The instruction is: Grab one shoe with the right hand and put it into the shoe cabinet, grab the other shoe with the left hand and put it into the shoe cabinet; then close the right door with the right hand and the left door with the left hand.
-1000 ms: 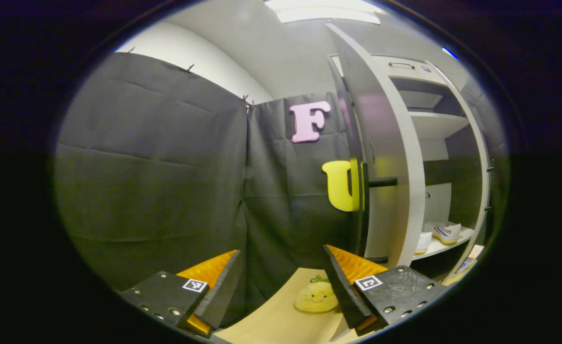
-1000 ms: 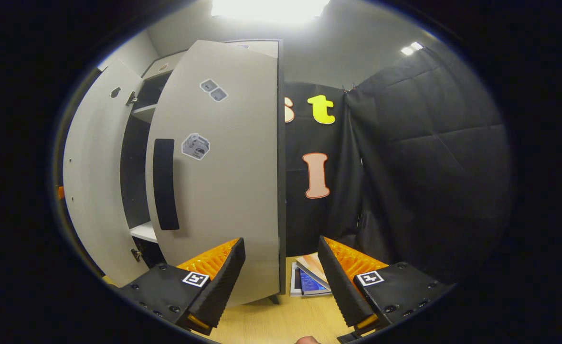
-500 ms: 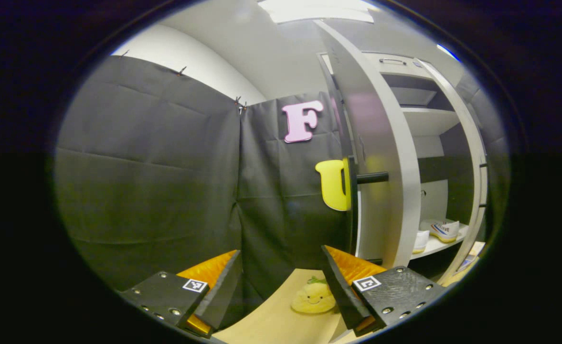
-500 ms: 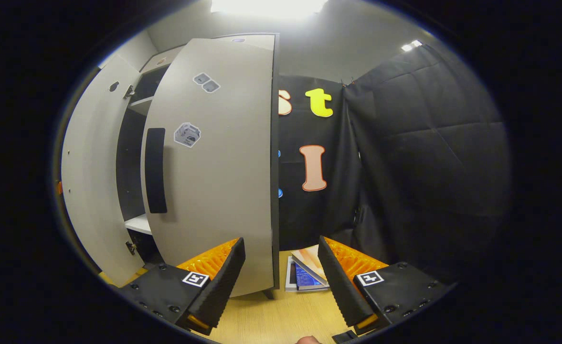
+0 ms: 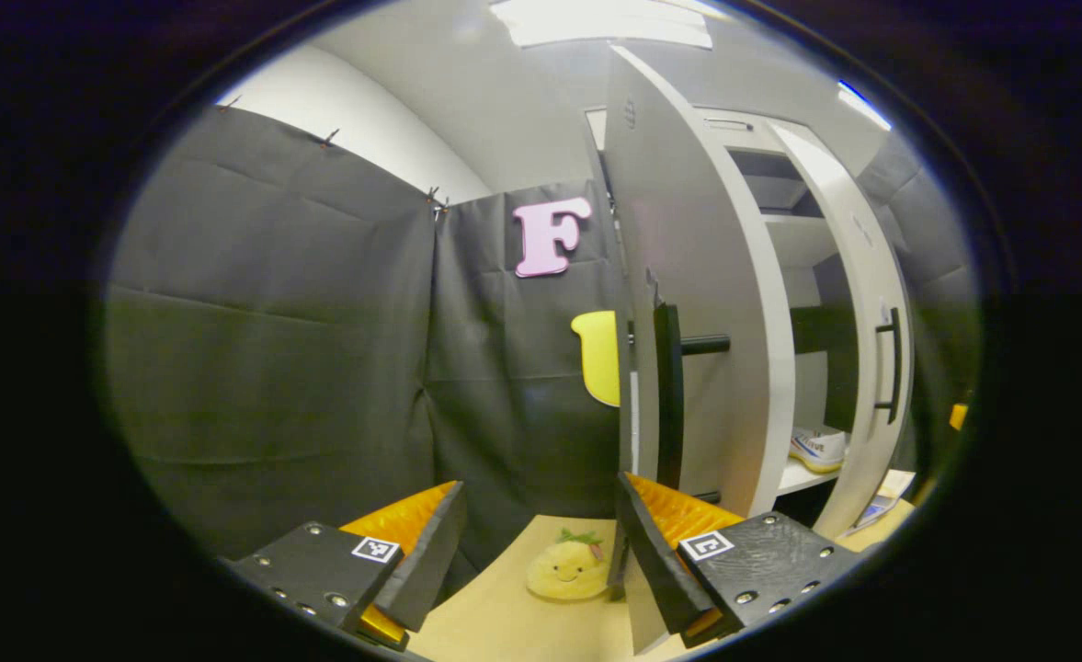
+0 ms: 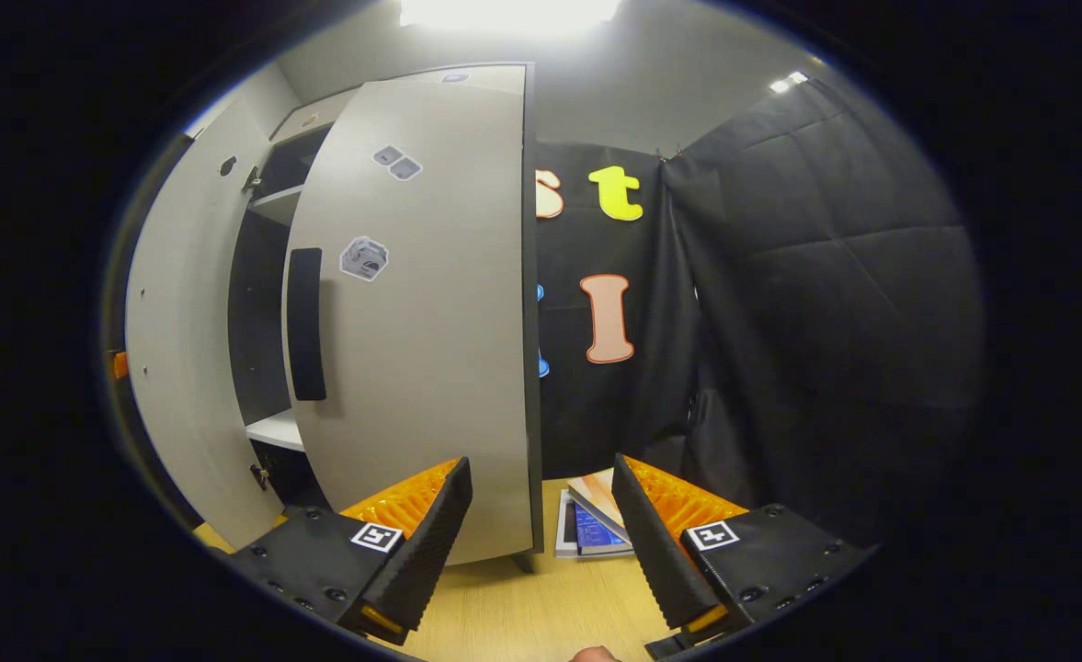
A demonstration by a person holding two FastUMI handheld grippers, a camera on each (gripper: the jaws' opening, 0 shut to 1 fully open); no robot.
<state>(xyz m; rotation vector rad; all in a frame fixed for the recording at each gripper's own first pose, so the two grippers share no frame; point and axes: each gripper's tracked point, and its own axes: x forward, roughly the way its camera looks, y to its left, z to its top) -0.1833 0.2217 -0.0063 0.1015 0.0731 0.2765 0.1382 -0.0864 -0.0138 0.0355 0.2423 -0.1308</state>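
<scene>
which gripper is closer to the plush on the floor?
Left. The left gripper is just above the plush, which lies between its open fingers in view. The right gripper is at the right door, over the magazines.

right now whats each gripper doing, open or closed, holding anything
Left gripper: open, holding nothing, near the left door.
Right gripper: open, holding nothing, in front of the right door.
</scene>
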